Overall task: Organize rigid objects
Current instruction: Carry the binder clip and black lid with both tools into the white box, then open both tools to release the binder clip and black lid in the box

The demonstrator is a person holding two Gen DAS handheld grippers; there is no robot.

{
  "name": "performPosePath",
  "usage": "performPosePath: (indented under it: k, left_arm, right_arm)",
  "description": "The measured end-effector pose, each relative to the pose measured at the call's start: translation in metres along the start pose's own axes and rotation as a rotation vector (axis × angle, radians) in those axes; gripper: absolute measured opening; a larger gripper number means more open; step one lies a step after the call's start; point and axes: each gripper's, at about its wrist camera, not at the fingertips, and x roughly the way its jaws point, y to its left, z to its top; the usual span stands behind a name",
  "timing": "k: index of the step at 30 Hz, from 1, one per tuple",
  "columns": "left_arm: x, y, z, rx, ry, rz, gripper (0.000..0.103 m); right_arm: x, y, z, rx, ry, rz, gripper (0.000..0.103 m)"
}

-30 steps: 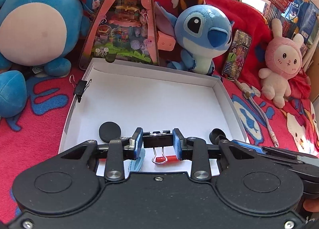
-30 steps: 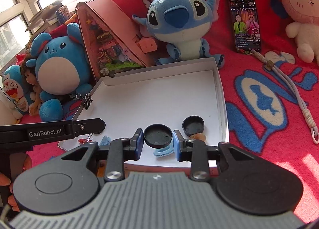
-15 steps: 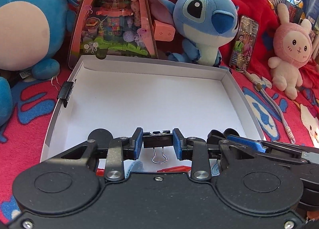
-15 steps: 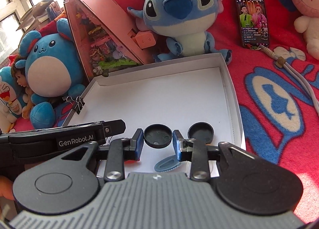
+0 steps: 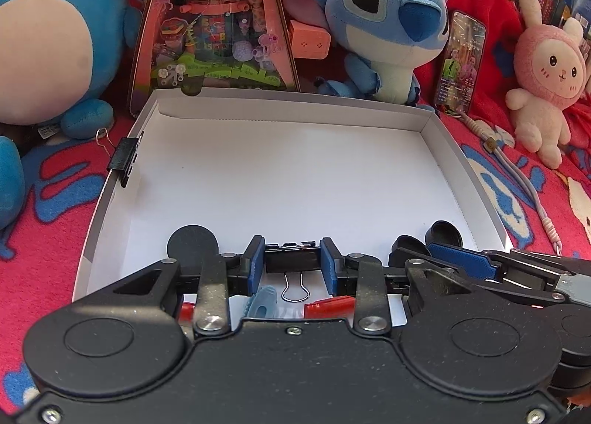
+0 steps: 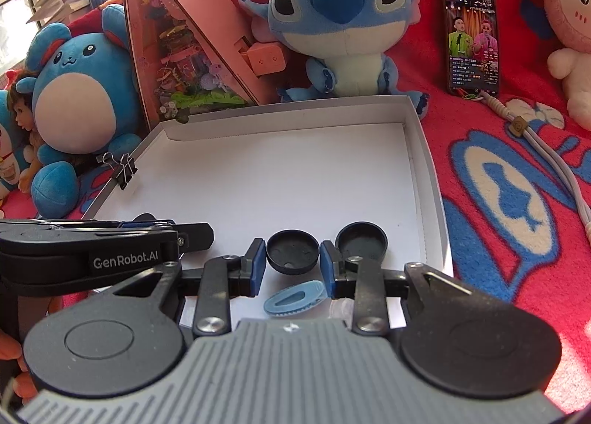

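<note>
Cardboard makes up the shallow white box (image 5: pixel 295 180), a low-walled tray lying on a fuzzy red blanket (image 6: pixel 517 202) printed with blue and cream cartoon shapes. Its far half is bare. Along the near edge lie small hard things: a flat black round cap (image 5: pixel 192 245) on the left, a second black cap (image 6: pixel 362 241) turned hollow side up toward the right wall, a ridged pale-blue plastic clip (image 6: pixel 293 299), and a red piece (image 5: pixel 328 306) I can only partly see. A black metal binder clip (image 5: pixel 123 160) bites the box's left wall, its wire loops sticking outward.

Over that near edge, the left gripper (image 5: pixel 292 263) has its blue pads squeezed narrow on another black binder clip (image 5: pixel 292 262), whose silver wire handle hangs down beneath. Just beside it, the right gripper (image 6: pixel 292 263) is closed narrow on a third black cap (image 6: pixel 292 252), dished and smooth, tilted so its hollow faces us.

Behind the box, soft toys crowd the blanket: a round blue mouse plush (image 5: pixel 48 36), a blue alien plush (image 6: pixel 343 17) and a pink bunny plush (image 5: pixel 543 77). A triangular pink toy package (image 5: pixel 214 17) with a clear window leans between the first two. A phone (image 6: pixel 472 36) with a lit screen lies right of the alien plush, a grey braided cord (image 6: pixel 546 165) trailing from it.
</note>
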Motion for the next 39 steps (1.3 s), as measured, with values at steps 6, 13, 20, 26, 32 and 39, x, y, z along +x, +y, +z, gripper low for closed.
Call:
performPosePath:
  k: [6, 13, 20, 26, 32, 39]
  left_arm:
    - [-0.001, -0.002, -0.004, 0.018, -0.016, 0.008, 0.031]
    - [0.000, -0.006, -0.007, 0.049, -0.041, 0.027, 0.031]
    - [-0.001, -0.007, -0.009, 0.049, -0.055, 0.041, 0.033]
    - [-0.012, -0.004, -0.012, 0.051, -0.077, 0.053, 0.042]
    - [-0.041, 0.005, -0.022, 0.033, -0.127, 0.021, 0.056]
    - [-0.086, 0.015, -0.043, 0.057, -0.188, -0.008, 0.068]
  right_arm:
    - [0.001, -0.001, -0.002, -0.015, -0.001, -0.004, 0.037]
    - [0.002, 0.000, -0.002, -0.020, -0.006, -0.004, 0.040]
    - [-0.001, 0.000, -0.003, -0.022, -0.014, 0.003, 0.040]
    - [-0.009, 0.003, -0.007, -0.042, -0.037, 0.004, 0.046]
    - [-0.027, 0.005, -0.010, -0.077, -0.078, 0.025, 0.056]
    - [-0.058, 0.020, -0.026, -0.201, -0.150, 0.038, 0.066]
